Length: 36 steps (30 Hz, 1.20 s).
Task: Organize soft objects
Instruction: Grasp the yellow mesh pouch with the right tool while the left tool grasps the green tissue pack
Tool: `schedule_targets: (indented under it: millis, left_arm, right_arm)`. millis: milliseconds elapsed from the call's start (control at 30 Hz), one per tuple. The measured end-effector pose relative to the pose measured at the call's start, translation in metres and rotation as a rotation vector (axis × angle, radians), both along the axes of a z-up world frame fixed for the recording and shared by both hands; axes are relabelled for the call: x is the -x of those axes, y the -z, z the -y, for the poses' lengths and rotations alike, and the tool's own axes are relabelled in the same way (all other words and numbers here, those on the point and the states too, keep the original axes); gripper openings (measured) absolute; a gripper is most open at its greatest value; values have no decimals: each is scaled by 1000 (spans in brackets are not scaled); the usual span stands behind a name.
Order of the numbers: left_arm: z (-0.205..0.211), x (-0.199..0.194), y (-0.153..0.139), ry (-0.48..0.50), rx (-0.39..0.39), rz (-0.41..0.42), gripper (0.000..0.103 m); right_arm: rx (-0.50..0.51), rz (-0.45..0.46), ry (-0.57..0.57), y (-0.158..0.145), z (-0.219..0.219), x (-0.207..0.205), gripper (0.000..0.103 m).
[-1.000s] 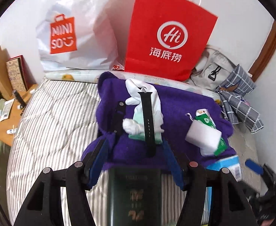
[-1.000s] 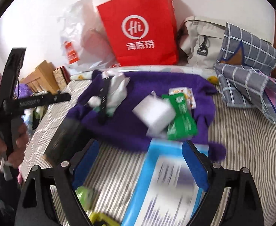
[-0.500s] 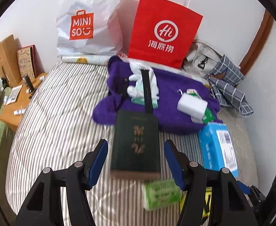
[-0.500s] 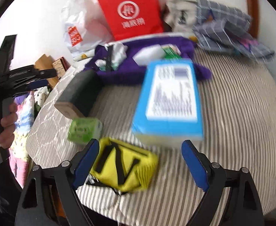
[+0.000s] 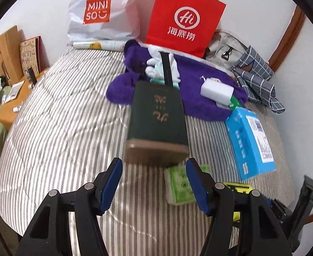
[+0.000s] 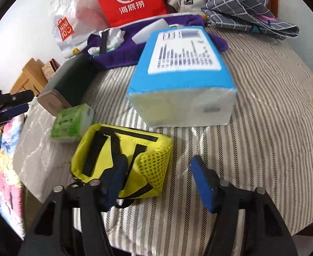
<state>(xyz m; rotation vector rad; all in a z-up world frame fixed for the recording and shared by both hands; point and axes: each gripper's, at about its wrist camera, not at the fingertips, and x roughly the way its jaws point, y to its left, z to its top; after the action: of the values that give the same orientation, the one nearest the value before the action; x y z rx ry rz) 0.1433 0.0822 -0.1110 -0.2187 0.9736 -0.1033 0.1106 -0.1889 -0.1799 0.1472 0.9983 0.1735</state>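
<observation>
A purple towel [image 5: 199, 89] lies at the far side of the striped bed, with white socks [image 5: 156, 68], a black strap [image 5: 167, 70] and a white sponge [image 5: 217, 90] on it. A dark green book [image 5: 157, 117] lies just ahead of my open, empty left gripper [image 5: 152, 181]. A green tissue pack [image 5: 178, 184] sits by its right finger. In the right wrist view a yellow mesh pouch [image 6: 122, 160] lies at the left finger of my open, empty right gripper [image 6: 158, 183]. A blue tissue package [image 6: 182, 72] lies ahead of it.
A red paper bag [image 5: 182, 19] and a white Miniso bag [image 5: 100, 15] stand against the wall. A grey backpack [image 5: 224, 47] and checked cloth [image 5: 256, 79] lie at the far right. A wooden side table [image 5: 13, 98] stands left of the bed.
Both grippers have pulled back toward the near edge of the bed. The book, green pack and yellow pouch have come into closer view. Both stay open.
</observation>
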Motion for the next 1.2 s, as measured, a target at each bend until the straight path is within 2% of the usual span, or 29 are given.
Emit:
schedule_targets:
  millis: [67, 100, 200, 433, 533, 633, 833, 967, 1133, 1200]
  left_arm:
    - [2, 3, 6, 6, -8, -9, 60]
    - [3, 4, 8, 8, -9, -12, 60]
    - [7, 6, 17, 16, 2, -24, 60]
    - [28, 5, 32, 66, 30, -37, 61]
    - [42, 3, 34, 100, 39, -20, 71]
    - [53, 0, 39, 111, 50, -26, 76]
    - [74, -10, 58, 116, -39, -84, 79]
    - [78, -9, 59, 103, -44, -50, 85]
    - [88, -13, 61, 111, -94, -48, 91]
    - [91, -15, 62, 104, -104, -52, 92]
  right_arm:
    - [31, 20, -3, 0, -3, 3, 46]
    - [19, 25, -9, 0, -1, 3, 29]
    - [-36, 23, -16, 0, 8, 3, 28]
    - [0, 49, 25, -6, 35, 15, 28]
    - [-13, 36, 41, -2, 45, 16, 28]
    - [-46, 35, 41, 2, 52, 16, 29]
    - [-22, 52, 21, 3, 48, 16, 32]
    - [23, 75, -8, 3, 42, 16, 34]
    - [22, 85, -43, 3, 38, 15, 49]
    - [45, 94, -55, 4, 33, 15, 50]
